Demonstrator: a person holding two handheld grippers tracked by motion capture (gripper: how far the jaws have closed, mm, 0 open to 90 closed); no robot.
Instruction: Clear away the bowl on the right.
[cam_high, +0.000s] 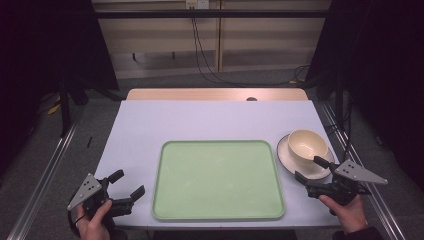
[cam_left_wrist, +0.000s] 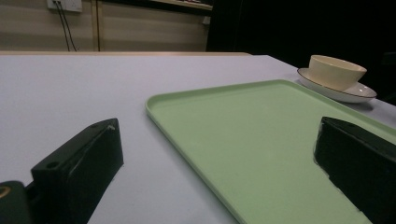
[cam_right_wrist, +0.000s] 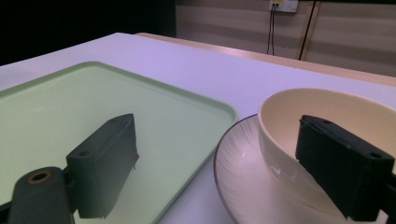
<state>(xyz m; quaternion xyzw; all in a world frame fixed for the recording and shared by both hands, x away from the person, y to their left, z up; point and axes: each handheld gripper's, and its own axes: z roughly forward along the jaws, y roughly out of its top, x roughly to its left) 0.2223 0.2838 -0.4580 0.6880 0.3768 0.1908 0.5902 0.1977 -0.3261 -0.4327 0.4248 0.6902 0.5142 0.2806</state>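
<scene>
Nearest the lens in the right gripper view, the two black jaws of the right gripper (cam_right_wrist: 215, 163) stand wide apart and hold nothing; one jaw hangs over the near right corner of the green tray (cam_right_wrist: 93, 107), the other in front of the cream bowl (cam_right_wrist: 322, 116), which sits in the white saucer (cam_right_wrist: 243, 177). In the high view the right gripper (cam_high: 311, 170) lies just beside the saucer's near rim (cam_high: 286, 159), not touching it. The left gripper (cam_high: 129, 184), likewise open and empty, waits off the tray's left edge. The step in hand appears to be taking hold of the crockery. To do it well, the jaws should straddle one rim squarely, closing only once a pad is inside and a pad outside. Gripping the saucer would carry the bowl too; a tilted lift risks sliding it off.
</scene>
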